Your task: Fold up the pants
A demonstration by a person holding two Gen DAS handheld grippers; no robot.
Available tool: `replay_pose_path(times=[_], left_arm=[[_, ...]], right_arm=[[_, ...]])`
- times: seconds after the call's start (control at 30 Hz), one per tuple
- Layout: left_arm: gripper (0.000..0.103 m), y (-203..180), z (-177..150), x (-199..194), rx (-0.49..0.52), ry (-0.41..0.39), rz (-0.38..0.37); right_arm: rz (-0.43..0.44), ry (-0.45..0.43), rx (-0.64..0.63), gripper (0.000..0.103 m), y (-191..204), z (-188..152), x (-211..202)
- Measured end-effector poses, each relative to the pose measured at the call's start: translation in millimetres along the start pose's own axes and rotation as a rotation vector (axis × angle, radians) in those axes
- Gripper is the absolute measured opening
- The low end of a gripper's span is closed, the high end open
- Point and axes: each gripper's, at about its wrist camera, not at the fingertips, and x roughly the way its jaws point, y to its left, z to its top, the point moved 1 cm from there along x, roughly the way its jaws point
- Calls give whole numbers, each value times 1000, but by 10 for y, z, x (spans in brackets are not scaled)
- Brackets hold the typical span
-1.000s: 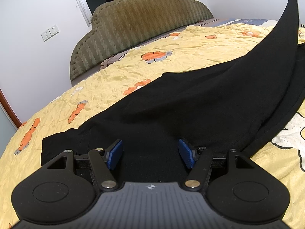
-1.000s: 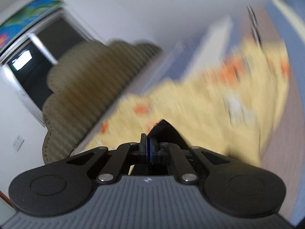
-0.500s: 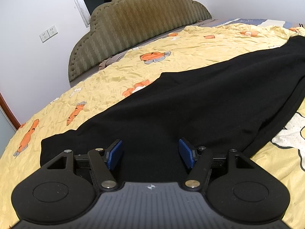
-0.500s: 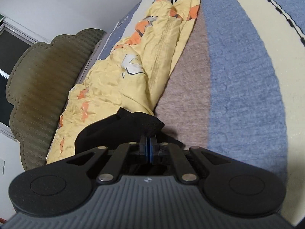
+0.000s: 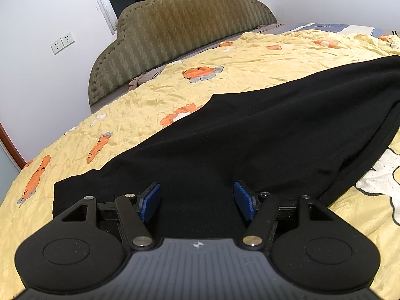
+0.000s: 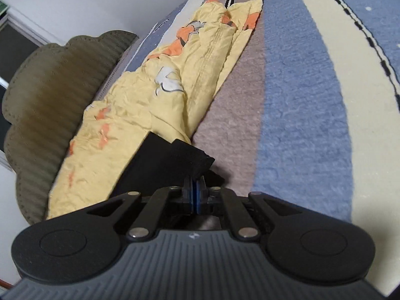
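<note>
The black pants [image 5: 250, 137] lie long on the bed [image 5: 150, 95], under the open, empty left gripper [image 5: 197, 200]. The right gripper [image 6: 194, 195] is closed on 1 end, so folding across seems unfinished.

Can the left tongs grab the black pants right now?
Probably yes. The left tongs are open right over the black pants, which lie flat on the yellow blanket with nothing in between.

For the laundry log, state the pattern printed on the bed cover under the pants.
Yellow cover printed with orange carrots; clearest in the left wrist view.
</note>
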Motion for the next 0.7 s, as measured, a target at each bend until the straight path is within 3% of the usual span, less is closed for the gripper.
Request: replay_pose_path(times=[0.03,0.1,0.13,0.17,0.2,0.23,0.33,0.43,0.57,0.63,0.7], left_arm=[[64,6,2,-16,-1,1,-4],[65,17,-7,-53,-5,-4,-10],[66,26,-17,-73,-8,-6,-12],[66,36,-25,-94,-12,-9,-15],[67,45,-25,-110,-15,-12,-18],[67,54,-24,-132,-17,-16,-21],[67,72,5,-195,-20,-33,-9],[68,101,42,-270,-19,-52,19],[74,193,60,-369,-36,-73,49],[74,231,51,-389,-45,-75,63],[74,262,43,-392,-51,-70,72]], right_arm=[[-15,-11,-26,6,42,-16,-14],[-89,-64,-56,21,123,-34,-86],[-145,-126,-50,41,151,-55,-179],[-170,-197,-42,48,172,-103,-284],[-141,-243,-56,48,222,-185,-392],[-73,-232,-109,48,313,-290,-474],[174,-77,-346,48,805,-795,-548],[327,-52,-728,47,1420,-1495,-706],[365,-250,-1469,45,2017,-2590,-947],[389,-288,-1695,41,2101,-2976,-984],[403,-281,-1812,39,2164,-3221,-990]])
